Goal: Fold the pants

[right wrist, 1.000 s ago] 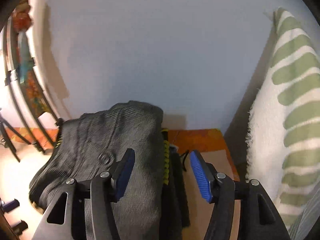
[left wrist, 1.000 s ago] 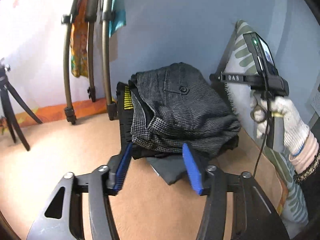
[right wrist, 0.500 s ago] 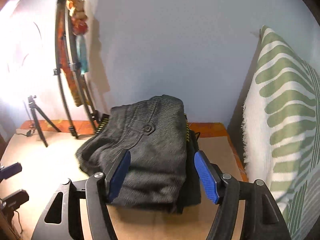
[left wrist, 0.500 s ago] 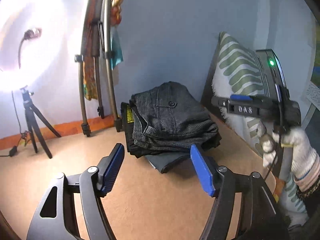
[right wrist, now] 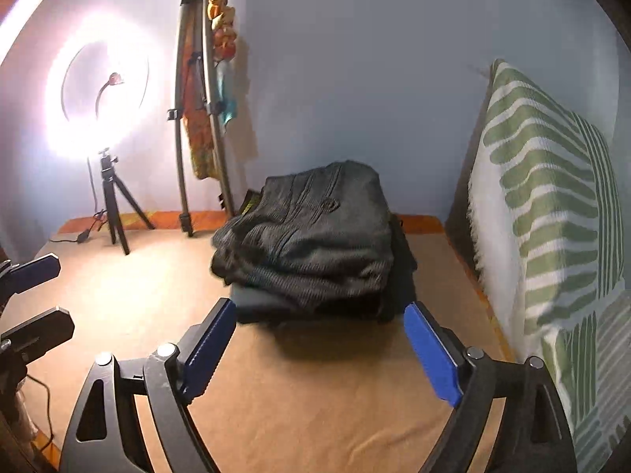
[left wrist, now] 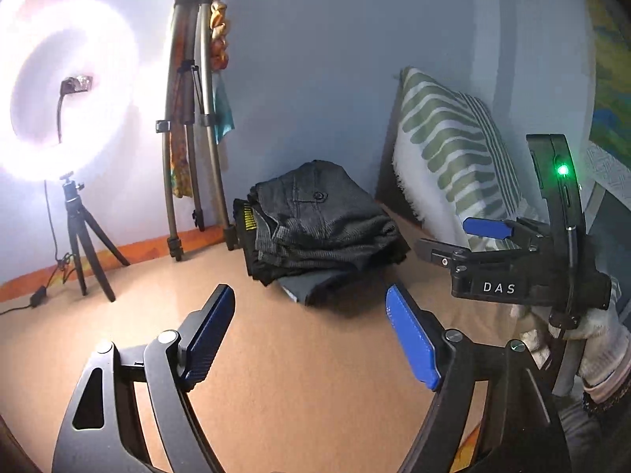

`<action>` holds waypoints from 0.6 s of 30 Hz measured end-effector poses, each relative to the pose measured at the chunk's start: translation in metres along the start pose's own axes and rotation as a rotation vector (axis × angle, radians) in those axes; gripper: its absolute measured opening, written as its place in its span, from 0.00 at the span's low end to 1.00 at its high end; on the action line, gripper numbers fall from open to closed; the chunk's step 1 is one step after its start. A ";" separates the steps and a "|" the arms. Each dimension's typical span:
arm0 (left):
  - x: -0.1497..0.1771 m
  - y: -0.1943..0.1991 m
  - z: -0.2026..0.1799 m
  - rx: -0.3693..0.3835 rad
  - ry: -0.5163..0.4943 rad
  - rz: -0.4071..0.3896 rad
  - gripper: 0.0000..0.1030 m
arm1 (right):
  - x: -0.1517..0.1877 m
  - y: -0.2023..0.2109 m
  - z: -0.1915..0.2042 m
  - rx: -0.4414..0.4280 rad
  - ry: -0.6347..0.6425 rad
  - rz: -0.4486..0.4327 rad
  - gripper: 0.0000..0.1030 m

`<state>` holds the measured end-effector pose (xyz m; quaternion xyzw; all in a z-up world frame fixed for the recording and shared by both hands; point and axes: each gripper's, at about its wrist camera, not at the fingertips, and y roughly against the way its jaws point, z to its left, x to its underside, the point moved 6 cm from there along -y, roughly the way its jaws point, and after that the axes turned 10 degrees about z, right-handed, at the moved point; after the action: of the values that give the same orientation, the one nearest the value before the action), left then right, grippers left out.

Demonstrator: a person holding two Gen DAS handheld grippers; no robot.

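Folded dark grey pants (left wrist: 315, 220) lie on top of a small stack of folded dark clothes near the back wall; they also show in the right wrist view (right wrist: 311, 236). My left gripper (left wrist: 311, 315) is open and empty, well in front of the stack. My right gripper (right wrist: 319, 331) is open and empty, just in front of the stack. The right gripper also shows in the left wrist view (left wrist: 465, 236), to the right of the stack, held by a gloved hand (left wrist: 591, 335). The left gripper's fingers (right wrist: 35, 299) show at the left edge of the right wrist view.
A tan surface (left wrist: 276, 374) carries everything. A green striped pillow (right wrist: 552, 216) leans at the right. A ring light on a small tripod (left wrist: 71, 126) stands at the back left. A folded tripod (left wrist: 189, 118) with cloths leans on the blue wall.
Both grippers have pulled back from the stack of clothes, which now lies farther away. The jaws have stayed open and empty.
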<state>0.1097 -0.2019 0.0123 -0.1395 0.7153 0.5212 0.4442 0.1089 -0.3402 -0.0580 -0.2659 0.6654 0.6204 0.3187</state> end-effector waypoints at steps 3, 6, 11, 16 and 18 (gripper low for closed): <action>0.008 0.003 0.001 -0.002 -0.007 0.005 0.77 | 0.012 0.007 0.003 -0.009 -0.031 0.002 0.88; 0.018 0.006 0.004 -0.005 0.001 0.006 0.77 | 0.020 0.011 0.004 -0.007 -0.057 -0.003 0.89; 0.026 0.003 0.011 -0.046 0.013 0.023 0.78 | 0.035 0.015 0.010 -0.024 -0.097 -0.011 0.90; 0.031 0.006 0.023 -0.084 0.045 0.017 0.78 | 0.045 0.012 0.019 -0.032 -0.104 -0.015 0.91; 0.032 0.007 0.028 -0.089 0.057 0.017 0.78 | 0.046 0.010 0.023 -0.027 -0.098 -0.020 0.91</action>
<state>0.1006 -0.1659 -0.0102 -0.1677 0.7050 0.5521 0.4124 0.0733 -0.3146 -0.0872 -0.2463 0.6379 0.6383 0.3536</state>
